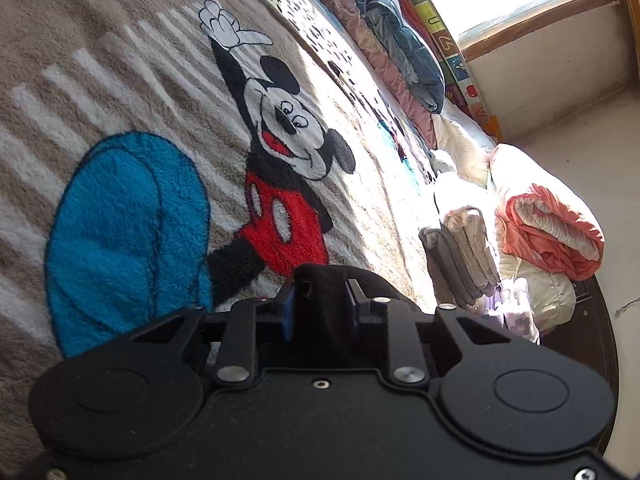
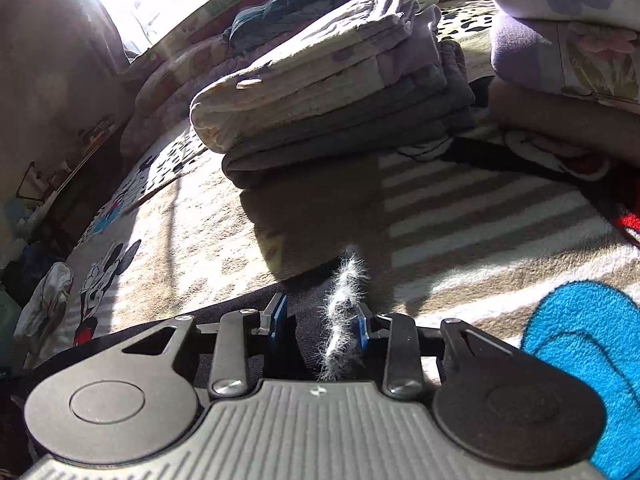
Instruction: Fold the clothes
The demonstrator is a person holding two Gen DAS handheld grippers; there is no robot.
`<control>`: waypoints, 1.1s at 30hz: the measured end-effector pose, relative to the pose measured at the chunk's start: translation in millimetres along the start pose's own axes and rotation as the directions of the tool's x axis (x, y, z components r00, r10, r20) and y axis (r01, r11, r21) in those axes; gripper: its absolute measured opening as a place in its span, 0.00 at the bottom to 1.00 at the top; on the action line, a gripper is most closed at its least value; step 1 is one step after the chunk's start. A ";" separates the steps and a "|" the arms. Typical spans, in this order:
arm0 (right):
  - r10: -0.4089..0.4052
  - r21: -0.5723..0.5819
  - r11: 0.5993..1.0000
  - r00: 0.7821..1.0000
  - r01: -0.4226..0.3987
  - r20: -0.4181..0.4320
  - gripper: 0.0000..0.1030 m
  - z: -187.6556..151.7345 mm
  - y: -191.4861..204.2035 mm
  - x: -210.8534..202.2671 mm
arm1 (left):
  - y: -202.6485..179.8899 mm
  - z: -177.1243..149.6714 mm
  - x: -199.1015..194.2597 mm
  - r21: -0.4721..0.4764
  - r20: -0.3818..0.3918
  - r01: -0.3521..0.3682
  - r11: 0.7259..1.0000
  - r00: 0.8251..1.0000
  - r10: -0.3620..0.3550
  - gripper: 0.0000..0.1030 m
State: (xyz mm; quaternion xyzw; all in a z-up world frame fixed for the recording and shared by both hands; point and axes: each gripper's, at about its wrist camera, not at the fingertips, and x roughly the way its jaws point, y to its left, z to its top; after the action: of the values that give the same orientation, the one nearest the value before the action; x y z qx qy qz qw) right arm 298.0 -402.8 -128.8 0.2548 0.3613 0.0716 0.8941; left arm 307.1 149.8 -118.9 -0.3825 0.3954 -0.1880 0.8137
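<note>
Sunlit bed under a cartoon-mouse blanket (image 1: 132, 92). Black garment (image 1: 320, 280) pinched in left gripper (image 1: 320, 312) and right gripper (image 2: 320, 320), both clamped on it; folded stack (image 2: 320, 92) at twelve o'clock. Likely mid-fold or carrying: needs both edges level.

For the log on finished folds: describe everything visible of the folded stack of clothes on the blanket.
The folded stack of clothes lies on the cartoon-print fleece blanket. Its lower layers are grey, its upper ones cream and pale lilac, soft fabric, with edges roughly aligned and rounded folds toward the camera. Sunlight hits its top and it shadows the blanket in front. The left wrist view shows it beside cream and coral bedding. Neither gripper touches it.
</note>
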 end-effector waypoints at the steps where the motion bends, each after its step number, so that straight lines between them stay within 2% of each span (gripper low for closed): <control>1: 0.014 -0.002 1.000 1.000 -0.014 0.005 0.17 -0.4 2.0 -2.0 | -4.4 -1.6 -1.1 0.029 0.006 0.002 1.000 1.000 -0.002 0.18; 6: 0.081 0.021 0.996 0.994 -0.083 0.068 0.14 -2.6 10.9 -24.3 | -34.7 -7.8 -21.8 0.214 0.084 -0.006 0.977 0.996 -0.013 0.13; 9: 0.106 0.029 0.994 0.988 -0.110 0.109 0.14 -6.7 14.7 -43.2 | -49.5 -13.4 -34.0 0.322 0.145 -0.052 0.945 0.989 0.005 0.12; 14: 0.139 0.016 0.989 0.973 -0.144 0.183 0.14 -16.6 20.9 -79.5 | -65.1 -20.9 -52.2 0.424 0.223 -0.087 0.901 0.975 -0.011 0.11; 19: 0.158 0.018 0.986 0.954 -0.168 0.255 0.14 -40.7 19.5 -114.3 | -81.9 -40.5 -77.0 0.560 0.326 -0.176 0.809 0.945 -0.020 0.11; 22: 0.152 0.028 0.986 0.947 -0.167 0.281 0.14 -61.9 15.8 -128.8 | -86.2 -59.8 -89.9 0.623 0.366 -0.236 0.746 0.930 -0.012 0.11; 25: 0.142 0.049 0.985 0.946 -0.163 0.291 0.14 -87.5 10.3 -138.4 | -89.5 -81.8 -99.7 0.678 0.382 -0.280 0.680 0.924 -0.001 0.11; 28: 0.134 0.088 0.983 0.953 -0.163 0.273 0.14 -114.1 2.5 -141.4 | -94.6 -113.1 -107.2 0.757 0.373 -0.323 0.567 0.927 0.031 0.11; 33: 0.131 0.156 0.972 0.958 -0.174 0.254 0.14 -152.7 -7.9 -144.6 | -97.8 -173.8 -113.6 0.865 0.354 -0.354 0.356 0.933 0.066 0.11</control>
State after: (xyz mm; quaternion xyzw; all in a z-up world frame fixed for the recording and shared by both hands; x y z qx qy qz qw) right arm 87.9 -393.0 -137.6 0.3670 0.2339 0.0765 0.8971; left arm 99.9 74.3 -55.4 0.1652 0.1610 -0.2164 0.9486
